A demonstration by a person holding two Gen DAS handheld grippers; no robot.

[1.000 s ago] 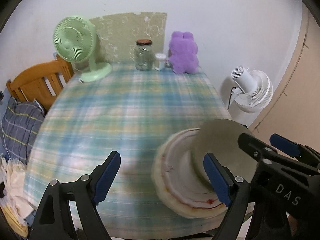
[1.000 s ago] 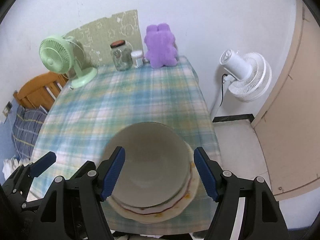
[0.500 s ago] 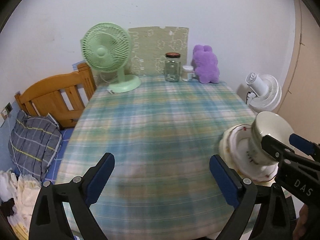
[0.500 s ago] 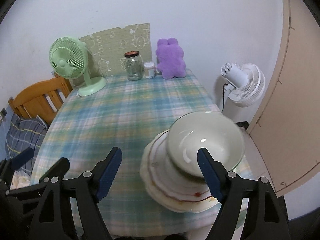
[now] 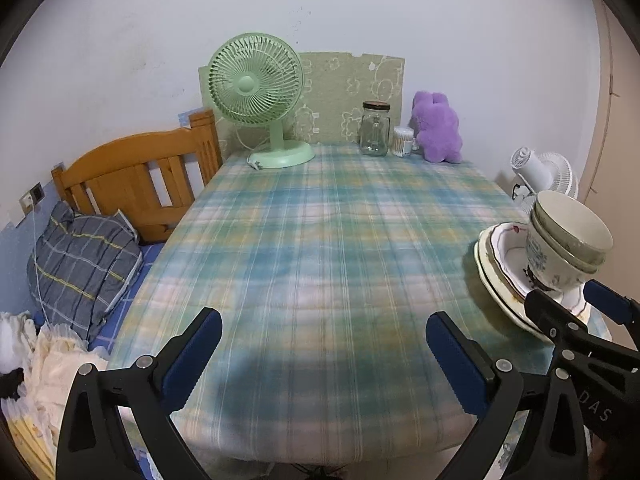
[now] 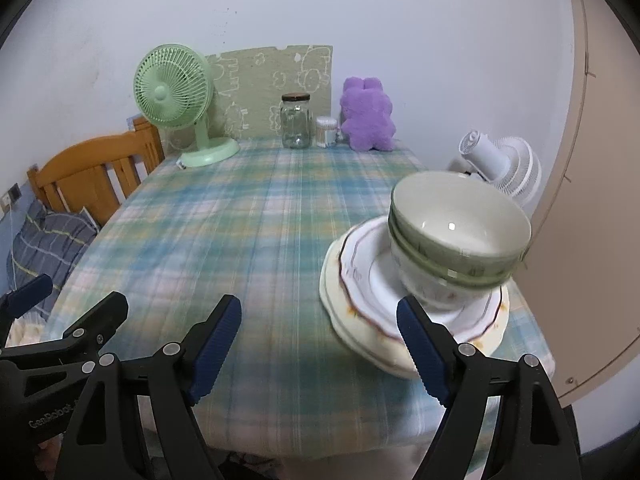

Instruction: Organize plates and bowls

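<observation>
Stacked bowls point(image 6: 456, 236) sit on plates point(image 6: 360, 280), tablecloth point(image 6: 240, 220) corner; left gripper point(image 5: 320, 348), right gripper point(image 6: 320, 336) jaws opening, empty.

Two round green-rimmed bowls point(image 6: 456, 236) sit one inside the other, open side up. They stand on a stack of white plates with wavy dark red edges point(image 6: 360, 276). The stack rests near the right edge of the checked blue-green tablecloth point(image 6: 240, 224).
</observation>
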